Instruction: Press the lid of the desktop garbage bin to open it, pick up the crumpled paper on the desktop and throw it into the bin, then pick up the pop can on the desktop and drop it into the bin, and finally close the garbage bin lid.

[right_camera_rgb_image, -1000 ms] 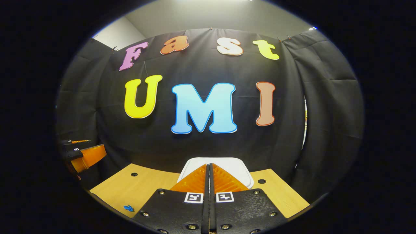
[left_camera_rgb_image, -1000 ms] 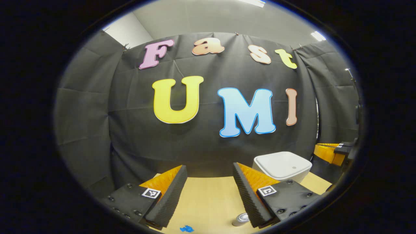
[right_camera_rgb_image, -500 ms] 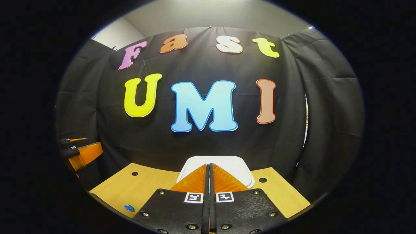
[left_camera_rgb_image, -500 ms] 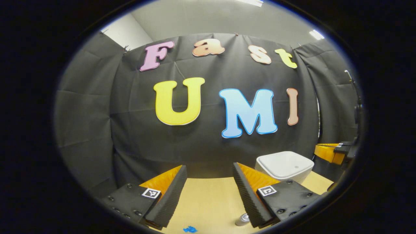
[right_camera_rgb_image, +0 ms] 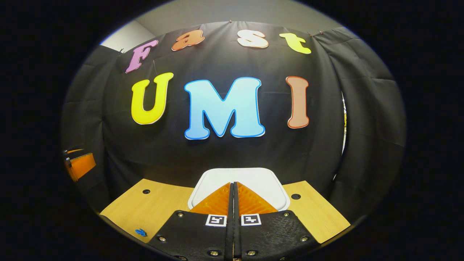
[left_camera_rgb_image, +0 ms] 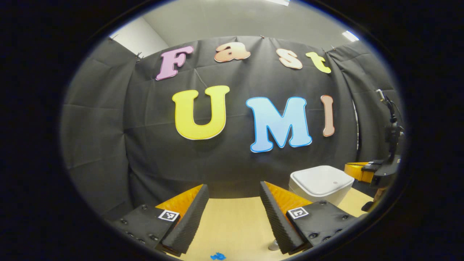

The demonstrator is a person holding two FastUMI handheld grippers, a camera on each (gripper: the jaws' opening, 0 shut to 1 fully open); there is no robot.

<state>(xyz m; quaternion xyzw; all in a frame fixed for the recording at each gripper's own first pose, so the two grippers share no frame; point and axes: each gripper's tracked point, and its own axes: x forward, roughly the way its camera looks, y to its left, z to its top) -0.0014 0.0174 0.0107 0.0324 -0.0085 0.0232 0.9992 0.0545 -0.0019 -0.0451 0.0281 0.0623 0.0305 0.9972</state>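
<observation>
Right tool [right_camera_rgb_image: 233,188] nearer the white bin [right_camera_rgb_image: 272,181], fingers pressed together (empty); left tool [left_camera_rgb_image: 233,203] wide open.

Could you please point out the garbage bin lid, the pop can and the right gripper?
garbage bin lid [left_camera_rgb_image: 322,180]: left gripper view, middle of its top.
pop can [left_camera_rgb_image: 273,246]: left gripper view, visible side.
right gripper [right_camera_rgb_image: 233,184]: right gripper view, between closed fingertips.

Bin [right_camera_rgb_image: 237,177] plain white, lid + body, no pattern. Desk [right_camera_rgb_image: 152,204] light yellow-tan wood w/ dark round holes [right_camera_rgb_image: 146,191] either side of bin. Small blue scrap [left_camera_rgb_image: 218,256] on desk, left of bin. Can [left_camera_rgb_image: 273,245] silver-grey, mostly hidden. Wall cloth [left_camera_rgb_image: 108,145] behind bin black, creased. Ceiling [left_camera_rgb_image: 224,18] above grey-white.
</observation>
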